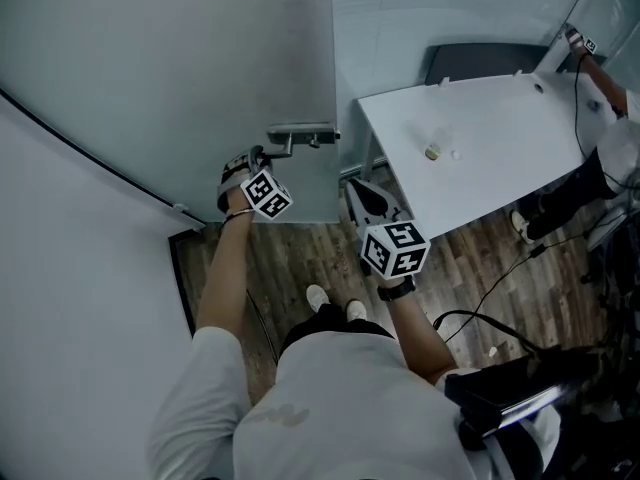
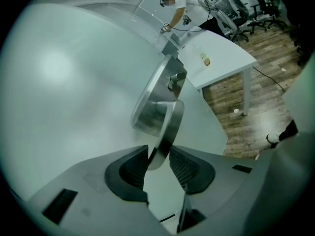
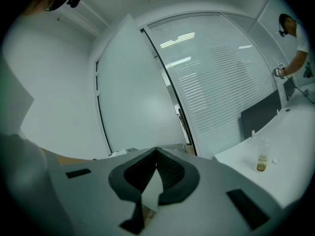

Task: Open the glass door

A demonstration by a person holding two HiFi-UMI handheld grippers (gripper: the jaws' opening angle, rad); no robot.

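Now the left tool [image 2: 158, 156] is clenching only the end of the lever handle [image 2: 172, 118] on the glass door [image 2: 74, 82], risking slipping off under a skewed pull.

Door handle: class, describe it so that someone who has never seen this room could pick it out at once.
Find the pale glass door left of the white table. Near its edge a metal plate carries the door handle, a long flat steel lever. Unlike the stubby knob beside it on that plate, it is bar-shaped, and the left gripper clamps its tip.
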